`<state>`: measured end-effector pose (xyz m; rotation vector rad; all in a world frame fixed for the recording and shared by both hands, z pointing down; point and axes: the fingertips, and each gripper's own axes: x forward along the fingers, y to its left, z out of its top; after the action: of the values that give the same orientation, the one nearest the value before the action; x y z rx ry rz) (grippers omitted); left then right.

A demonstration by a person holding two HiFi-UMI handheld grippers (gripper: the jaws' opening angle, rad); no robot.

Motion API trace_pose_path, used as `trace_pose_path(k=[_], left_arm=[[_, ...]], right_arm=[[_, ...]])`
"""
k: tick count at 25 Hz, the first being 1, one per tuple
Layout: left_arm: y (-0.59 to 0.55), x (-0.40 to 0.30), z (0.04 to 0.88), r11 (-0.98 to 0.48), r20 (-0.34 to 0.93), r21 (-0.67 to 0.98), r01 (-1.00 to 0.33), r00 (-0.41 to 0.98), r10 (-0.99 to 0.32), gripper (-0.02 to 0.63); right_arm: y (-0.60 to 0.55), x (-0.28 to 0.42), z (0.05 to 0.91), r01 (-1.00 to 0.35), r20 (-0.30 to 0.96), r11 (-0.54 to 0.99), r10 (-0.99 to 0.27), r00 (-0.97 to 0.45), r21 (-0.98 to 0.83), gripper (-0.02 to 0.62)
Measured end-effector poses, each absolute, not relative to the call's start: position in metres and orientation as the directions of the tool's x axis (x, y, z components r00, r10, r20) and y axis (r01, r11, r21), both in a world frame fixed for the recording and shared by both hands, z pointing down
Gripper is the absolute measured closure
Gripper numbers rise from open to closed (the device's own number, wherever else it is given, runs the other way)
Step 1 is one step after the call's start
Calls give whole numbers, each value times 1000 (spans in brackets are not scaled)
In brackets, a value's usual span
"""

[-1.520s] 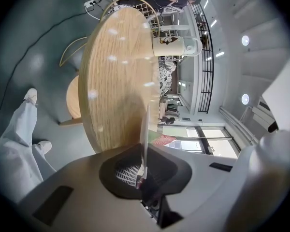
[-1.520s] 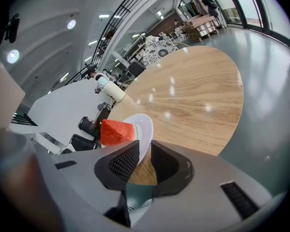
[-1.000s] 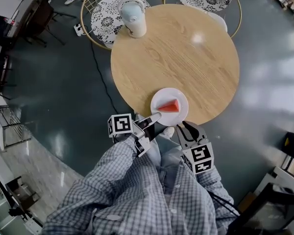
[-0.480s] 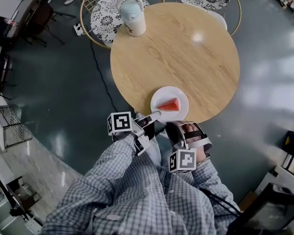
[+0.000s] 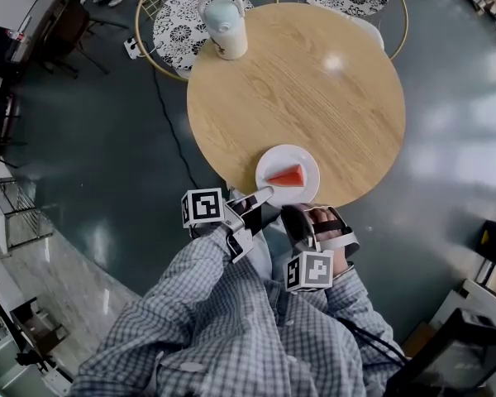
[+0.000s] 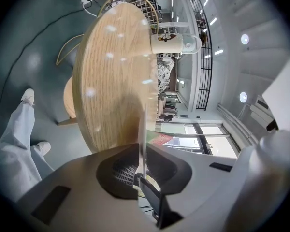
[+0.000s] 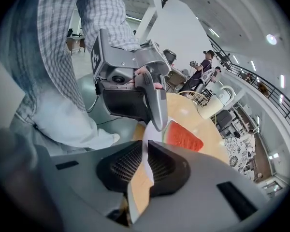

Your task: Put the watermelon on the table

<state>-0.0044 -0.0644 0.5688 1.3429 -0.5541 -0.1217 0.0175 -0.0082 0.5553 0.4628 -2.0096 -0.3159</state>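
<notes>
Fingers of the left gripper (image 6: 142,163) are closed on the thin rim of a round white plate (image 6: 142,129), which shows edge-on between them in the left gripper view. In the head view this gripper (image 5: 263,195) meets the plate (image 5: 306,160) at its near left edge. Fingers of the right gripper (image 7: 146,158) pinch the same plate's rim (image 7: 148,135) from the other side. In the head view the right gripper (image 5: 293,211) sits at the plate's near edge, just beside the left one.

On the plate lies a red wedge of watermelon (image 5: 286,177) with a pale rind. In the right gripper view the wedge (image 7: 183,137) lies just past the fingers, with one long grey finger of the left gripper reaching over the rim beside it. The plate overlaps the near edge of a round light-wood desk (image 5: 314,98). Whether it rests on the wood or is held just above it I cannot tell.

At the desk's far left edge, well apart from the plate, stands a tall white cup with a pale blue lid (image 5: 223,28). Beyond the desk are two wire-framed chairs with black-and-white patterned cushions (image 5: 175,25). Sleeves of a grey checked shirt (image 5: 198,304) lead to both grippers over a dark glossy floor (image 5: 107,139).
</notes>
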Motion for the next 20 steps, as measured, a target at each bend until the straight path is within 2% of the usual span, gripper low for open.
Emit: trace_pose_path(k=[2,4,5,9,14,20], left_arm=[[-67,-3,565,204,299,951,-234,866,-400,570],[-69,-1,559,192,268,960,-206,875,-402,472],[-69,0,557,190,257,962,-194,879,-402,451],[-67,-3,552,194,251,963,-187,883,-396,445],[-63,-9,543,220,206,968,-117,875,-439,445],[-54,-14,555,258,253,955,-149,865,-434,445]], right_arm=[[-10,17,554,-196,789,893,-451,-417,406,551],[-11,15,554,-200,793,896,-445,-416,397,551],[-11,15,554,-202,795,897,-441,-415,392,551],[-12,14,558,-212,803,904,-427,-416,371,551],[-11,11,563,-212,816,920,-390,-427,328,551],[-11,11,571,-233,834,940,-330,-443,249,548]])
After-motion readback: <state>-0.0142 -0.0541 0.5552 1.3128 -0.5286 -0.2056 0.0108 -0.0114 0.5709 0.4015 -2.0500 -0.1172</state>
